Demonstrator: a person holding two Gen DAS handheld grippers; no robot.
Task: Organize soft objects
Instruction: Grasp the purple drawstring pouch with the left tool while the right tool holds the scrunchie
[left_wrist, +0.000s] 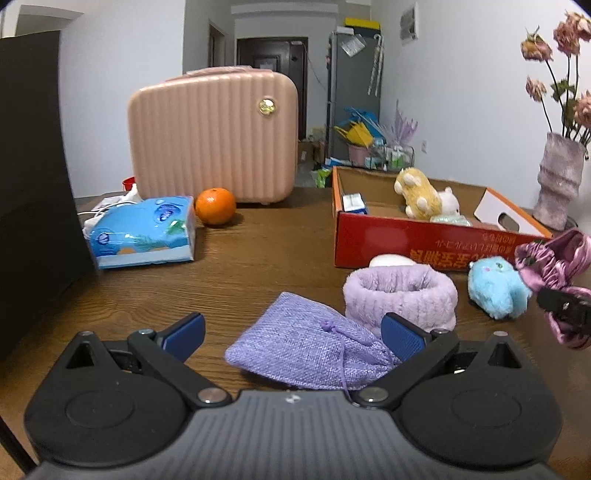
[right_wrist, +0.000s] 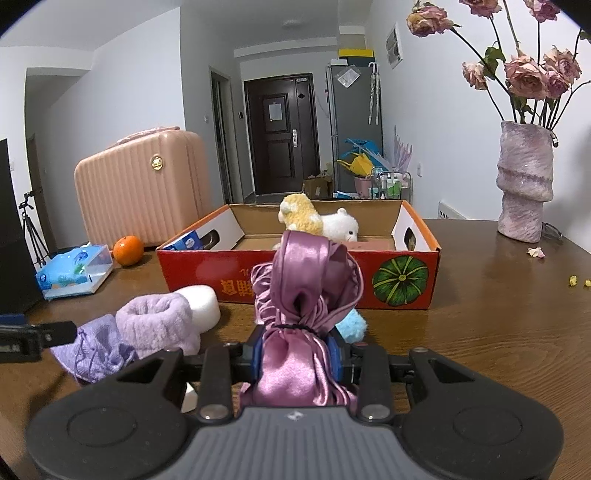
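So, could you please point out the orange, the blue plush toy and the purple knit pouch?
orange (left_wrist: 215, 205): left wrist view, middle of its peel.
blue plush toy (left_wrist: 496, 286): left wrist view, its fluffy body.
purple knit pouch (left_wrist: 306, 350): left wrist view, centre of the fabric.

White walls all round, dark door (right_wrist: 279, 134) at 12 o'clock down a hallway, grey fridge (right_wrist: 354, 125) at 1, wooden table (right_wrist: 498, 314) underneath.

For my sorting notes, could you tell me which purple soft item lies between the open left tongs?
The knitted lilac drawstring pouch; the fluffy lilac band sits beyond it.
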